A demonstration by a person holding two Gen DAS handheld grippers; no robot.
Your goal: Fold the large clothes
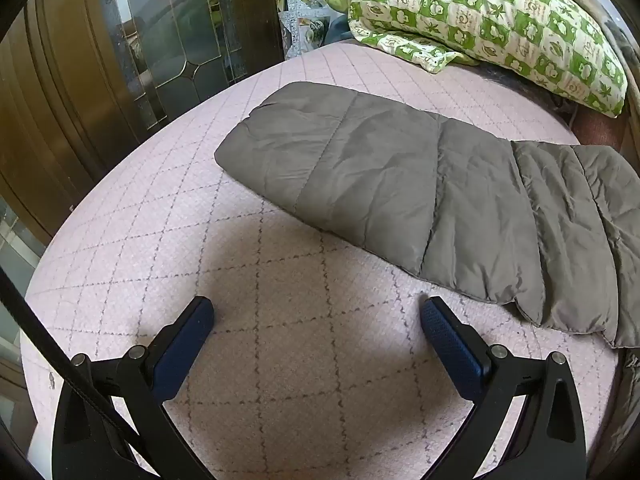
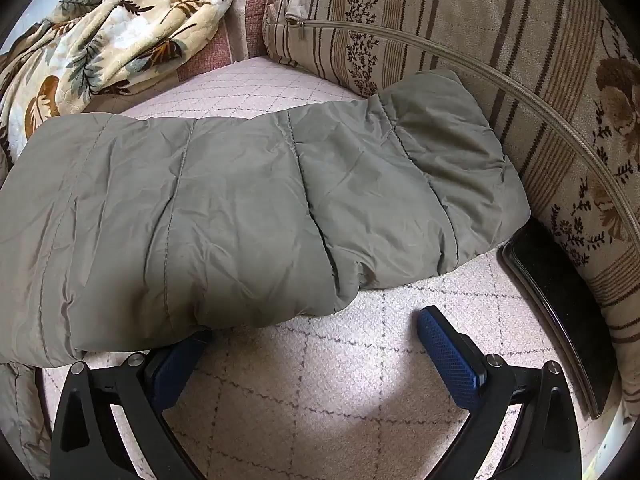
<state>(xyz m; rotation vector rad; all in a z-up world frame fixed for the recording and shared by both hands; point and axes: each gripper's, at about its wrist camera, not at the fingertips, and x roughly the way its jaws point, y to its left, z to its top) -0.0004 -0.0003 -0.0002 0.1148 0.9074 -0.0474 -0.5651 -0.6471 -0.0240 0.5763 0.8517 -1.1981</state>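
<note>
A pink quilted mat fills each view's lower half. Green checked pillow upper right and glass door upper left; leaf blanket upper left, striped cushion upper right.

The left gripper shows two black angular finger arms with triangular cut-outs, each tipped by a dark blue pad with a fine dimpled texture and fixed with round silver pins. A thin black strap or cable crosses its lower left side. The right gripper has the same build: black linkages, silver pins, textured blue pads.
</note>
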